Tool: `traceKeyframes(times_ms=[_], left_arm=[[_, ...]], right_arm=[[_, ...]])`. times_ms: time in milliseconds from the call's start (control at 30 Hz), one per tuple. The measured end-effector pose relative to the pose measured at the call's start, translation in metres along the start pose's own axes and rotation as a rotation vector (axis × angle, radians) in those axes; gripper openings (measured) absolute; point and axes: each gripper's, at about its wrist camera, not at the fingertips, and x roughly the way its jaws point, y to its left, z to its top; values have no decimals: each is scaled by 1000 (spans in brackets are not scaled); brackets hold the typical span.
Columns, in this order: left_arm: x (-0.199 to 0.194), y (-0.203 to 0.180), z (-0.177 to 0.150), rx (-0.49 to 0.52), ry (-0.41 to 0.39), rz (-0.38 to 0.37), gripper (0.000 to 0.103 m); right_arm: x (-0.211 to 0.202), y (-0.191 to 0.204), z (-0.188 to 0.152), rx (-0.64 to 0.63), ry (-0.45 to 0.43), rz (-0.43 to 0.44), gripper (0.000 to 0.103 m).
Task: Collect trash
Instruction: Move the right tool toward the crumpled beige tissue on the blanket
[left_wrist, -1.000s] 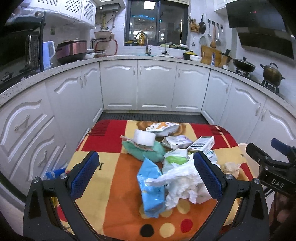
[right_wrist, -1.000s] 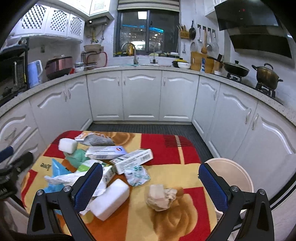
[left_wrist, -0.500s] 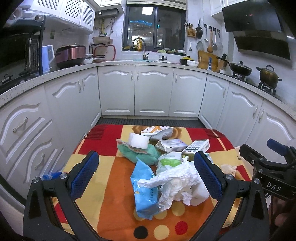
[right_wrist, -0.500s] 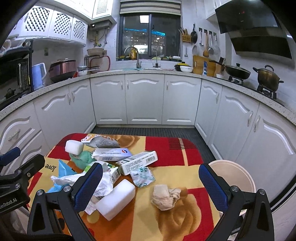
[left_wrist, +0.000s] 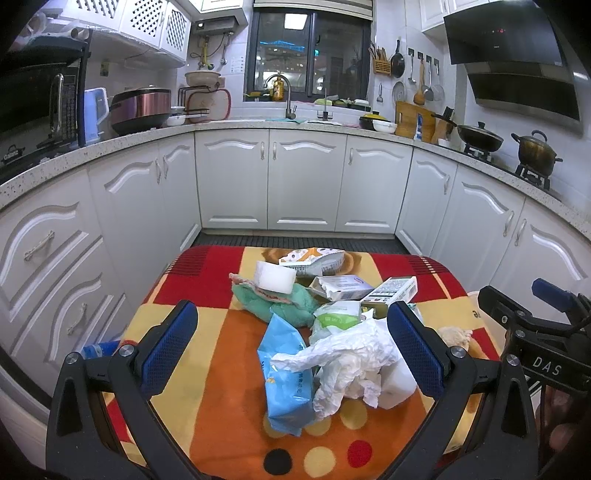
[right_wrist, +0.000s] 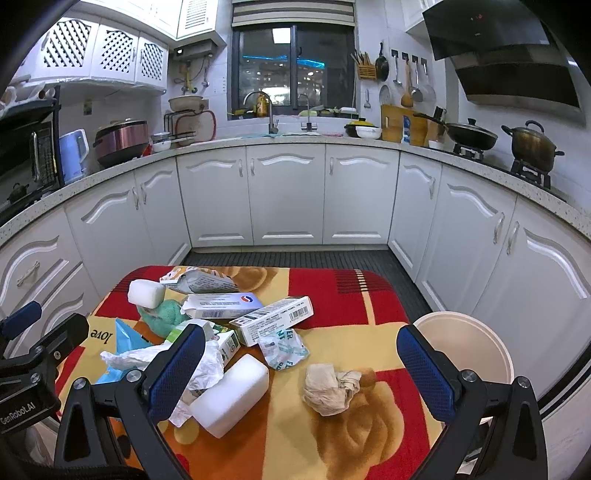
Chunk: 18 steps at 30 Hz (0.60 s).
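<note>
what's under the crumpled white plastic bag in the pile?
The crumpled white plastic bag drapes over the blue wipes pack, a white foam block and a green-and-white carton. How far each extends beneath it, and anything else there, is hidden.

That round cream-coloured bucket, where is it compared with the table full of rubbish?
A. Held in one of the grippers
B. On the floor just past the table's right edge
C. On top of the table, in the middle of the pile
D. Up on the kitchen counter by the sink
B: in the right wrist view the cream bucket stands on the floor, below and just beyond the right edge of the table, with nothing gripping it.
</note>
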Motion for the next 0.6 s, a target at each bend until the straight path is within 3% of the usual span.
traceKeyframes(times_ms=[600], left_arm=[[4, -8, -8, -1, 15, 4, 102]], right_arm=[[5, -7, -3, 19, 16, -7, 103]])
